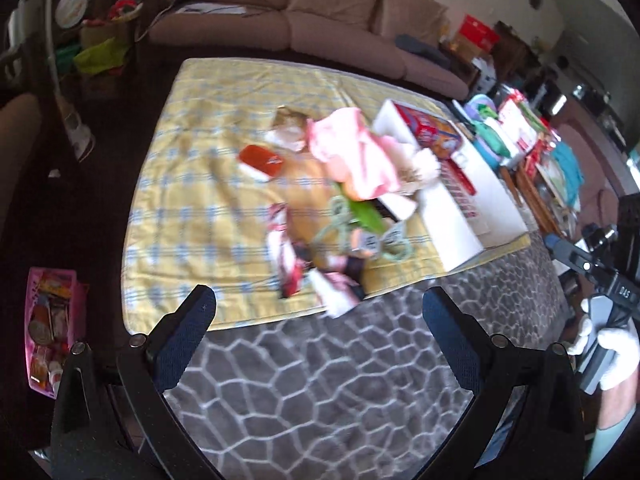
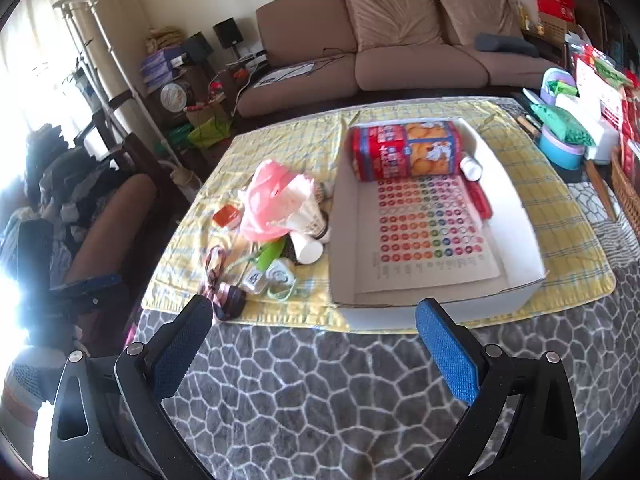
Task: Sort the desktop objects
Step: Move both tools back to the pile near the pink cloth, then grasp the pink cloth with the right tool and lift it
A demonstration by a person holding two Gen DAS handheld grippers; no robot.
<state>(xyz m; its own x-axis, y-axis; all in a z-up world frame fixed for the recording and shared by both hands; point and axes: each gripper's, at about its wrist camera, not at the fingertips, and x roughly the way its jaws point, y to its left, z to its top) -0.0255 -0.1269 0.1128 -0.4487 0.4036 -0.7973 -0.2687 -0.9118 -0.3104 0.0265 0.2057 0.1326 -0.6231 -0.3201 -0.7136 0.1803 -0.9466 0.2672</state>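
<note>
A heap of small objects lies on the yellow checked cloth (image 2: 280, 136): a pink plastic bag (image 2: 272, 200), a small red packet (image 2: 226, 216), white cups (image 2: 308, 250), a green strip (image 2: 270, 256), a striped ribbon (image 2: 220, 280). Right of the heap stands a white cardboard box (image 2: 520, 216) holding a red biscuit pack (image 2: 404, 150) and a sheet of coloured dots (image 2: 428, 220). My right gripper (image 2: 316, 320) hangs open above the grey patterned cover, short of the box and heap. My left gripper (image 1: 320, 312) is open too, near the cloth's front edge, with the pink bag (image 1: 356, 148) beyond it.
A brown sofa (image 2: 400, 48) runs behind the table. Cluttered boxes, tubs and a wicker basket (image 2: 628, 192) crowd the right side. A pink basket (image 1: 52, 328) of items sits on the floor at left. A gloved hand (image 1: 612, 352) holds the other gripper at far right.
</note>
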